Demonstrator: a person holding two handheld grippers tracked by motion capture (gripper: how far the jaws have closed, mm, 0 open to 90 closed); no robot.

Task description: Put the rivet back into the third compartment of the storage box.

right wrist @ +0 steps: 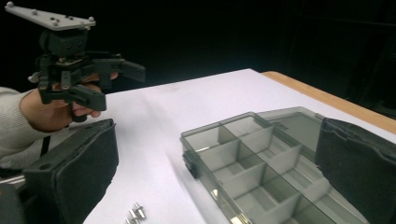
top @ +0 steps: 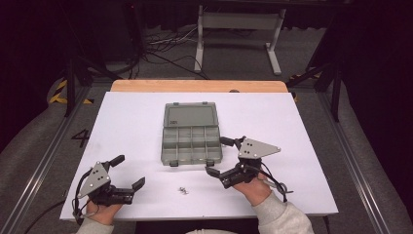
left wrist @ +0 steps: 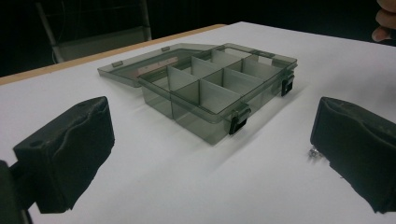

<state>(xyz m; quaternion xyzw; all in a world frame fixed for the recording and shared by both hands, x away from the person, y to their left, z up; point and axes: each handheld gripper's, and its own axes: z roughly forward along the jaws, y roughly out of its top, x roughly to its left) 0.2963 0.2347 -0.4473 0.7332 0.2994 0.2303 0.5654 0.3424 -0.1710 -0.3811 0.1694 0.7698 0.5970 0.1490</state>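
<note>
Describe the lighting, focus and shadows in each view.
High view: the white table is evenly lit, the surroundings dark, the whole picture soft, with faint shadows under the left gripper and right gripper. Left gripper view: the compartment box is fairly sharp and throws a soft shadow; the near jaws blur. Right gripper view: black background, the small screws slightly blurred.

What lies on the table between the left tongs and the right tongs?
In the high view, a small cluster of metal screws lies on the white tabletop between the left tongs and right tongs; nothing else.
</note>
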